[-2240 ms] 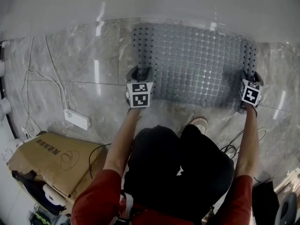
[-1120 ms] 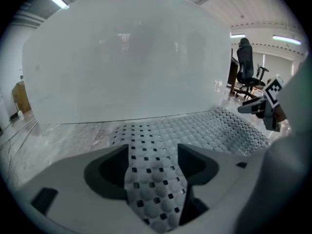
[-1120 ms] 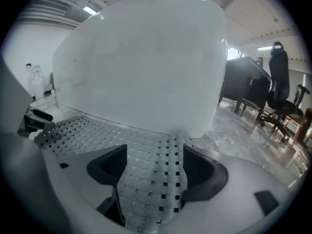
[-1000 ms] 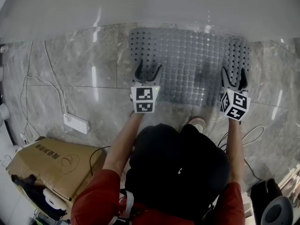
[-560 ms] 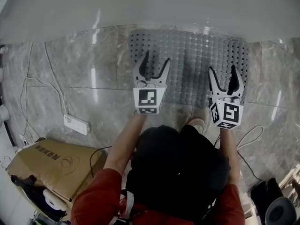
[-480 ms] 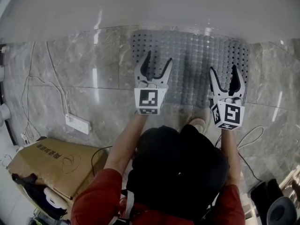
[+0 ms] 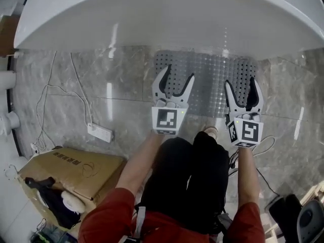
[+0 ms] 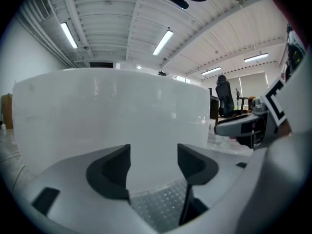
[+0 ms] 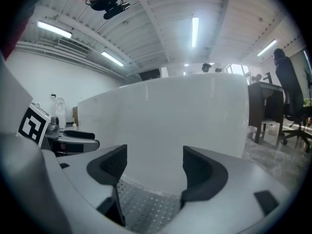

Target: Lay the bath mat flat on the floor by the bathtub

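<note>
**Bath mat down beside tub; both grippers empty**

- Bath mat (image 7: 210,77): grey, perforated. Flat on marble floor (image 7: 76,85), far edge along foot of white bathtub (image 7: 167,19).
- Left gripper (image 7: 178,75): jaws spread apart, nothing between them. Held over mat's left part, clear of it.
- Right gripper (image 7: 241,85): jaws likewise apart and empty. Over mat's right part, pointed at tub wall.
- Power strip (image 7: 99,132): white, on floor well left of mat.
- Cardboard box (image 7: 76,168): lower left, open at one end.
</note>
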The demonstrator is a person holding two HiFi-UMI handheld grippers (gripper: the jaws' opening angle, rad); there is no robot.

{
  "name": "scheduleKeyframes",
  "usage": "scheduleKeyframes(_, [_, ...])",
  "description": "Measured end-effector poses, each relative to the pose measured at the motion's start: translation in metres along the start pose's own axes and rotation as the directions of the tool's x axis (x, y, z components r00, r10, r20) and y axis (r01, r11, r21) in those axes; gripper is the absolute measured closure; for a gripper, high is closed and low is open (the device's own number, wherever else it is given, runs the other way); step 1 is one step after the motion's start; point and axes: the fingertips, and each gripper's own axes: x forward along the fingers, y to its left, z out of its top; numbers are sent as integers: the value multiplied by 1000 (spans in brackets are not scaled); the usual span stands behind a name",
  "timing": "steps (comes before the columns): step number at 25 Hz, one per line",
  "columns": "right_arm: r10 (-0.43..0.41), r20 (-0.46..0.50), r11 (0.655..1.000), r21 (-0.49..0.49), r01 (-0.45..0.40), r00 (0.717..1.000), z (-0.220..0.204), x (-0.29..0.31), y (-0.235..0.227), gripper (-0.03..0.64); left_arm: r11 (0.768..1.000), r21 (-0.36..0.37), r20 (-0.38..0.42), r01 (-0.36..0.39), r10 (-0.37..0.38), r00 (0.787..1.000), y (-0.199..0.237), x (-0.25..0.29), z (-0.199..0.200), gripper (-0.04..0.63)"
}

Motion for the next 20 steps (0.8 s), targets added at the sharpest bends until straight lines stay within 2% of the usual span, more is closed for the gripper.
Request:
scheduleKeyframes(5, [7,35,1000,-9,-7,999,110,-31,11,265,1000,9,32,-14,14,999,1,-34,104,298])
scheduleKeyframes(9, [12,61,1000,1,-12,998,203,-56,17,265,999,-25,61,-42,44,997,1,-60,198,298])
scheduleKeyframes(15, [10,91,1000,10,-11,996,342,-107,29,267,999,-15,62,-52,53,997,-2,-110,332,298])
scheduleKeyframes(20, [-41,130,998,53,34,991,452,-151,16,267,999,-7,59,-36,36,998,-18,-138,440,298])
